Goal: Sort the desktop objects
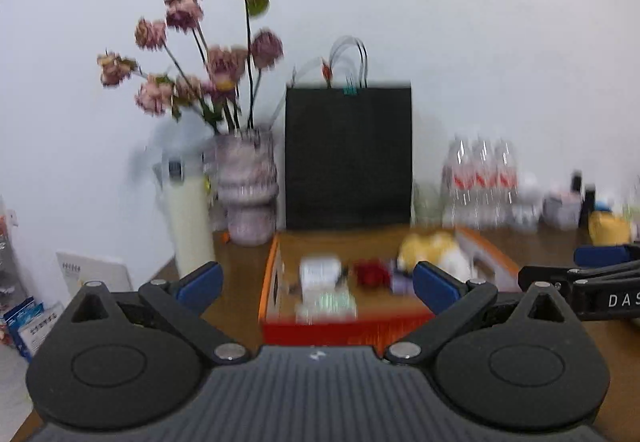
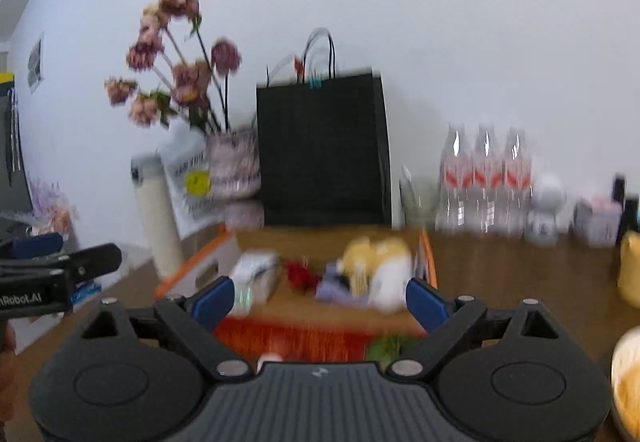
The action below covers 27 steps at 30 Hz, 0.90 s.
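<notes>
Your left wrist camera looks forward and slightly down over its own fingers, close above the wooden desk [image 1: 240,282], straight at the orange box [image 1: 272,282] and black bag [image 1: 348,158]. Your right wrist camera faces the same way from just beside it. Both share the box, bag and flowers [image 2: 180,54]; both are blurred.

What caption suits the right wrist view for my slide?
Open right gripper faces an orange box of mixed items, black bag behind.
</notes>
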{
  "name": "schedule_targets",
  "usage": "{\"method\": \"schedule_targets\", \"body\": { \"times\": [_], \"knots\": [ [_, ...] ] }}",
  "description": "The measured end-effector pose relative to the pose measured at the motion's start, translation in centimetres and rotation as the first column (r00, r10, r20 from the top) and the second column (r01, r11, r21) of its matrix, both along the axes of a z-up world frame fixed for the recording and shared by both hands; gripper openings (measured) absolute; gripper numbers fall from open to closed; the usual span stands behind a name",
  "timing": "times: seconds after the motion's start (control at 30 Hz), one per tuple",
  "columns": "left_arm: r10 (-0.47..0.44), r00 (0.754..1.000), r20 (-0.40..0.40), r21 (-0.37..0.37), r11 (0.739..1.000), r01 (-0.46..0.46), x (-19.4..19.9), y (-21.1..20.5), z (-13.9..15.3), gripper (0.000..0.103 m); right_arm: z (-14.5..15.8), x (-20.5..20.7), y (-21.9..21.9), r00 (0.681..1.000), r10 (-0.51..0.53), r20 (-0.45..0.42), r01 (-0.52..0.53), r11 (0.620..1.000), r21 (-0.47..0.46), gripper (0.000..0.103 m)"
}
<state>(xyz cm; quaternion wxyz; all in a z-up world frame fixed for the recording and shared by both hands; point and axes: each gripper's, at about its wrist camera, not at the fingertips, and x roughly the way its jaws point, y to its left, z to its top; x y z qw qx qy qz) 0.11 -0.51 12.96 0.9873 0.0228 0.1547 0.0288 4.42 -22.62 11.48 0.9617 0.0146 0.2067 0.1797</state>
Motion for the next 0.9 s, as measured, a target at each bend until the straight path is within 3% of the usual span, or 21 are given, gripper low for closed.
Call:
{"method": "schedule_targets", "body": {
  "times": [0.13, 0.3, 0.57, 0.73, 0.9],
  "knots": [
    [-0.03, 0.996, -0.085, -0.037, 0.999, 0.027, -3.6, 0.2, -2.8, 0.103, -3.1, -4.1, -0.7, 0.998, -0.003, -0.059, 0.001, 0.999, -0.041, 0.093],
    [-0.029, 0.987, -0.161, -0.058, 0.998, 0.02, -7.7, 0.0, -5.9, 0.103, -6.0, -8.7, -2.2, 0.99, 0.004, -0.14, -0.005, 1.0, -0.01, 0.093],
    [-0.029, 0.964, -0.263, -0.092, 0.996, 0.004, -11.3, 0.0, -9.4, 0.103, -8.2, -14.0, -4.1, 0.989, 0.019, -0.147, -0.021, 1.0, -0.013, 0.093],
    [-0.036, 0.954, -0.297, -0.129, 0.992, -0.003, -9.5, 0.4, -9.5, 0.103, -7.8, -14.0, -4.9, 0.993, 0.004, -0.119, -0.002, 1.0, 0.018, 0.093],
    [-0.083, 0.967, -0.239, -0.108, 0.992, 0.059, -2.0, -2.1, -8.3, 0.103, -6.5, -10.8, -4.5, 0.996, -0.014, -0.091, 0.019, 0.998, 0.058, 0.093]
  ]
}}
